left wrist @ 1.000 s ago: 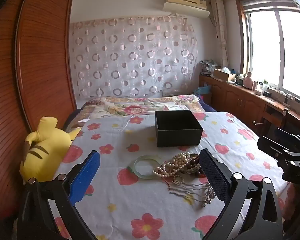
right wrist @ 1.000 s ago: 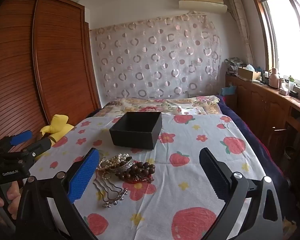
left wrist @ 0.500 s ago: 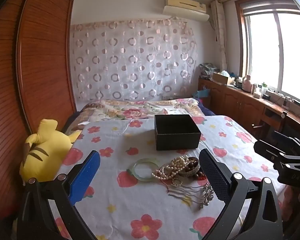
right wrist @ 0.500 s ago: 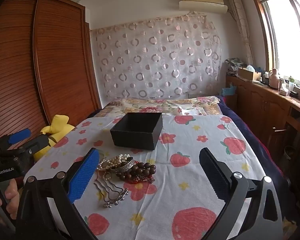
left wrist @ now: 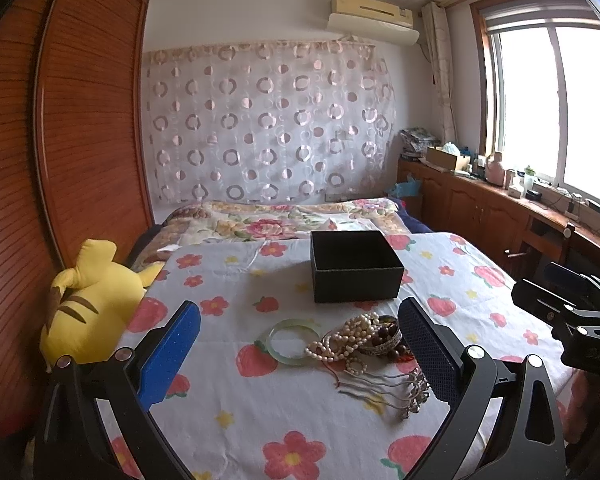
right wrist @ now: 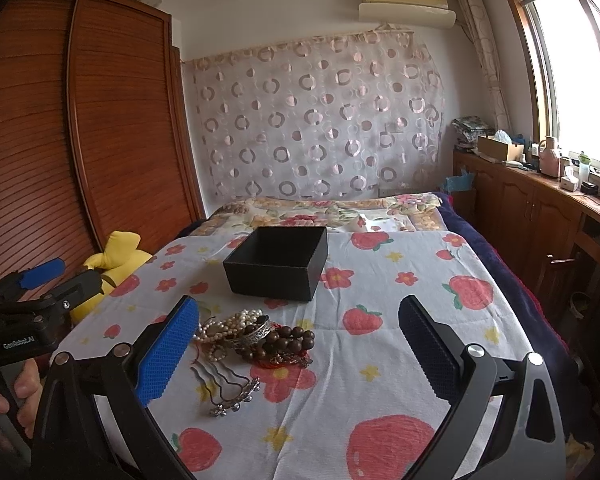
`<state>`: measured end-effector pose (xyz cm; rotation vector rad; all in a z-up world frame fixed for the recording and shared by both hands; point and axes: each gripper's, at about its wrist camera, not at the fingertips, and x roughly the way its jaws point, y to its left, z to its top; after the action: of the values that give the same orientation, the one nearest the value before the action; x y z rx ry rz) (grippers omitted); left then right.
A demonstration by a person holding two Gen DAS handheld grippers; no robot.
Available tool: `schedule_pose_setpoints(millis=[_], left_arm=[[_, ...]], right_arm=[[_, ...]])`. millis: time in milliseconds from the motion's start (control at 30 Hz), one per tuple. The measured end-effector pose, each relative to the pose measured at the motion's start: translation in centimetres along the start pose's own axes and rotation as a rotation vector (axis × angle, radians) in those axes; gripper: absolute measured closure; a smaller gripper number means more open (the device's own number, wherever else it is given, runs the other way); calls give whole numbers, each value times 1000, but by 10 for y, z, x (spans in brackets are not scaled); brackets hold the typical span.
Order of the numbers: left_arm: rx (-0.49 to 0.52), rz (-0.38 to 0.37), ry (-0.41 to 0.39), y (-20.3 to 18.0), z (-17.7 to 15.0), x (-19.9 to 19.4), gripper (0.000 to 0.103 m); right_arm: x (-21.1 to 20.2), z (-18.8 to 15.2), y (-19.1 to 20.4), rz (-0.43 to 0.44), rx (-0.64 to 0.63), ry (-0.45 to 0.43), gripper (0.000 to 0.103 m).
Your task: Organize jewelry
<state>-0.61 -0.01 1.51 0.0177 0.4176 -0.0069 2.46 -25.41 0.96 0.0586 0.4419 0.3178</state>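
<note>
An open black box (left wrist: pixel 355 266) stands on the flowered bed sheet (left wrist: pixel 300 412); it also shows in the right wrist view (right wrist: pixel 278 264). In front of it lies a jewelry pile: a green jade bangle (left wrist: pixel 291 340), a pearl strand (left wrist: pixel 348 338), brown wooden beads (right wrist: pixel 290 340), a silver bangle (right wrist: pixel 257 332) and metal hair pins (right wrist: pixel 230 390). My left gripper (left wrist: pixel 300 354) is open and empty, held back from the pile. My right gripper (right wrist: pixel 300 354) is open and empty, just right of the pile. Each gripper shows at the other view's edge.
A yellow plush toy (left wrist: pixel 88 308) lies at the bed's left edge by the wooden wardrobe (left wrist: pixel 88 120). A folded flowered quilt (left wrist: pixel 284 220) lies behind the box. A wooden cabinet (right wrist: pixel 540 208) with clutter runs under the window on the right.
Both views have drawn back and risen slightly. The box and jewelry pile have not moved. Both grippers stay open.
</note>
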Motion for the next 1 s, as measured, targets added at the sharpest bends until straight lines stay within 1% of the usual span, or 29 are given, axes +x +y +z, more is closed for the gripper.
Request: schedule_pose_setpoints(millis=[1000], left_arm=[[0,-4,1,0,-1,-1,7]], right_arm=[[-2,-1,1,1,5,-4,2]])
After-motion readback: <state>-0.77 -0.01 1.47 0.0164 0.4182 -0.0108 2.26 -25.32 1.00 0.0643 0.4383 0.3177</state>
